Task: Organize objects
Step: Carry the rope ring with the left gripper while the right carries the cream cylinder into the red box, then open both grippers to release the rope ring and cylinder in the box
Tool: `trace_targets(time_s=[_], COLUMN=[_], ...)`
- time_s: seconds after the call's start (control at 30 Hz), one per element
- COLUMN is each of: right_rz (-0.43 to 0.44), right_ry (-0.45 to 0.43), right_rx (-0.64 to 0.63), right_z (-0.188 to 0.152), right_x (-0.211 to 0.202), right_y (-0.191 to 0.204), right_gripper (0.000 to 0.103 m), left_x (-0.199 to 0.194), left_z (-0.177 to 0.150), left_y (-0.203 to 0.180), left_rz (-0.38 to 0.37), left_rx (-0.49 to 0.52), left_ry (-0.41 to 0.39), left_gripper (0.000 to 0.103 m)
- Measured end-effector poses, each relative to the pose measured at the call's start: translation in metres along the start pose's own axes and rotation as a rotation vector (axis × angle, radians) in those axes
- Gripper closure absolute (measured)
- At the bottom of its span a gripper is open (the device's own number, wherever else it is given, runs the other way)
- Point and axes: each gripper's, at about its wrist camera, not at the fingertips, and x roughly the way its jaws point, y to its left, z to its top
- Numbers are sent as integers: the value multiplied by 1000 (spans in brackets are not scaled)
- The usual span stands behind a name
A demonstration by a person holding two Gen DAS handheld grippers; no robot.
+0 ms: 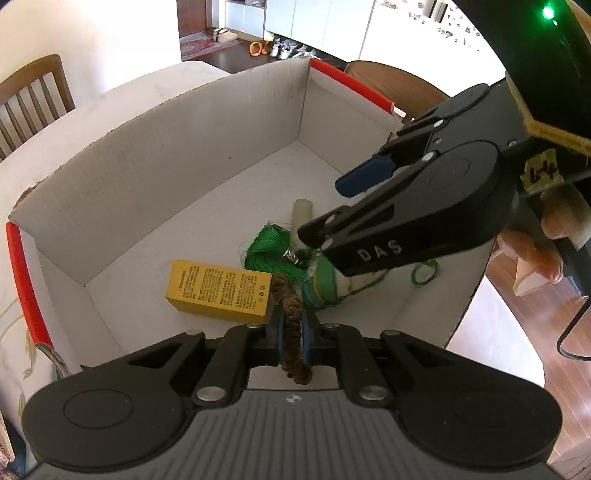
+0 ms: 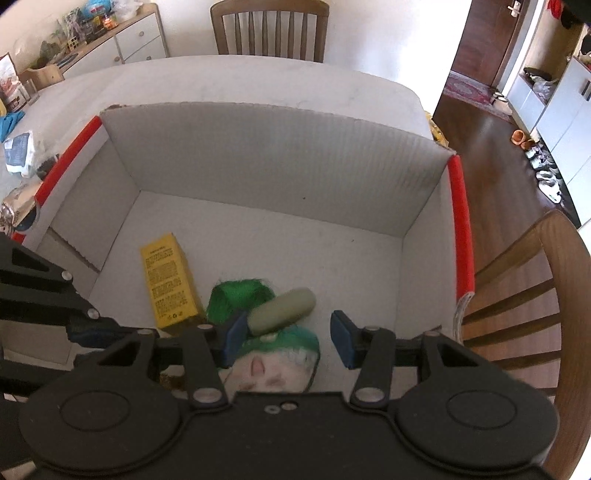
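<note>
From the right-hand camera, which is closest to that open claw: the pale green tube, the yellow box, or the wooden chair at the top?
Measured from the right gripper:
1. Pale green tube, just ahead, touching its left pad.
2. Yellow box, ahead-left in the carton.
3. Wooden chair, beyond the table's far edge.

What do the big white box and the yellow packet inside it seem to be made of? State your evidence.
White box: corrugated cardboard, matte; fine ribbing on its walls, ragged top edge. Yellow packet: probably thin printed card with a slight sheen; crisp folded edges, black print.
</note>
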Motion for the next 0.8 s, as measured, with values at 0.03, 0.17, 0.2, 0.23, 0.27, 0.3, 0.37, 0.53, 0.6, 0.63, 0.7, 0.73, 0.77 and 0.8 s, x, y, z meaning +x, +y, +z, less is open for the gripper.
trace_targets(time_s=[0.03,0.17,0.2,0.23,0.27,0.3,0.37,0.53,0.6,0.63,0.7,0.73,0.77,0.8], right_rz=[4,12,13,12,14,20,29,43,45,41,41,41,41,42], right_ry=[-3,-25,-33,-43,-56,-70,-94,-158,-185,-200,-226,-238,-248,-257], right_rx=[2,13,18,22,25,27,27,45,58,63,64,63,62,63], right_z=[0,0,0,0,-1,-2,-3,-9,-10,-11,-12,-13,-14,-15], right_x=[-1,-11,-14,-17,-22,-27,-39,-66,-77,-82,-92,-96,-100,-103], right_y=[0,-1,-2,-2,-2,-2,-1,2,2,2,4,6,9,11], right_gripper=[54,54,53,53,53,53,53,49,49,49,49,48,48,47], left_x=[-1,-6,-8,-10,-13,-17,-25,-46,-55,-60,-71,-76,-81,-87], left_z=[-1,-2,-3,-3,-4,-5,-7,-15,-18,-21,-26,-28,-30,-33], left_y=[0,1,1,2,2,3,4,7,9,10,13,15,16,18], left_rz=[2,11,9,5,4,2,-4,-10,-3,-1,10,17,24,29], left_rx=[0,-3,-5,-8,-11,-12,-15,-35,-43,-48,-63,-71,-78,-87], left_ry=[-4,-18,-24,-31,-37,-45,-70,-136,-159,-174,-204,-218,-232,-246], left_gripper=[94,88,87,87,86,85,80,62,62,61,61,61,61,61])
